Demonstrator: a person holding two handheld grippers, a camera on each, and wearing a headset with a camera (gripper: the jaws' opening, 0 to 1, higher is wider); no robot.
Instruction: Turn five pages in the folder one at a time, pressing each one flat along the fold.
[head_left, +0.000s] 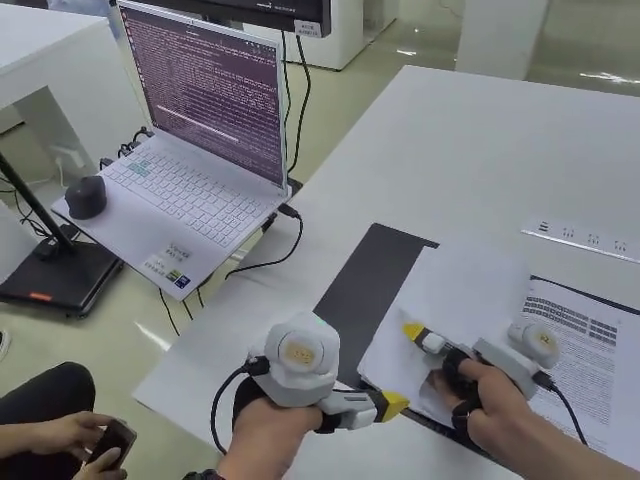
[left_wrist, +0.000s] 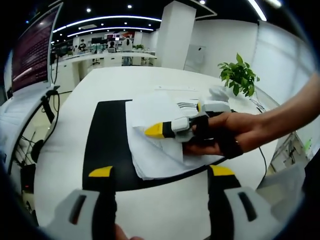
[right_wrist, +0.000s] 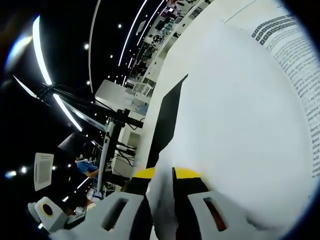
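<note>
The folder lies open on the white table, its black cover (head_left: 368, 282) (left_wrist: 102, 135) spread to the left and a printed page (head_left: 592, 345) (right_wrist: 295, 65) on the right. My right gripper (head_left: 415, 332) (right_wrist: 165, 174) is shut on the edge of a white page (head_left: 455, 295) (left_wrist: 150, 112) (right_wrist: 235, 125), holding it lifted over the left side of the folder. My left gripper (head_left: 388, 405) (left_wrist: 160, 171) stands open just in front of the folder's near edge, with nothing between its fingers. The right gripper (left_wrist: 162, 130) is seen from it, lying across the pages.
An open laptop (head_left: 195, 160) and a dark mouse (head_left: 85, 196) sit on a lower desk to the left. A socket strip (head_left: 580, 235) is set into the table (head_left: 470, 140) behind the folder. A person's hands with a phone (head_left: 110, 438) are at bottom left. A plant (left_wrist: 240, 75) stands far off.
</note>
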